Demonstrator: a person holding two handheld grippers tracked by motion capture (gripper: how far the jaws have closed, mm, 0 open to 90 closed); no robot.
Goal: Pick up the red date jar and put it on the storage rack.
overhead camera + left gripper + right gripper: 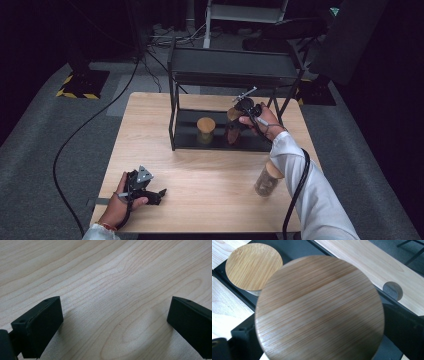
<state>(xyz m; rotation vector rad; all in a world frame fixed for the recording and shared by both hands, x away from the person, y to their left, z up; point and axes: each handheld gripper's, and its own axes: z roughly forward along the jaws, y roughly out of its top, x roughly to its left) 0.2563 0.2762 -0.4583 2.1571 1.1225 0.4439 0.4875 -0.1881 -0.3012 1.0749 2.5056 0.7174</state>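
Two jars stand on the lower shelf of the black rack, right of centre in the high view. The dark jar sits directly under the right gripper, which reaches down onto it from above. In the right gripper view the round bamboo lid of this jar lies between the two black jaws, at frame centre. No earlier moment is compared here. The jaws stand wide on either side of the lid; whether their pads press on it cannot be told. The lid is brown, with fine straight grain. The second jar, with a paler lid, stands to its left. A third jar stands on the table, lower right. The left gripper rests at lower left, jaws released, holding nothing.
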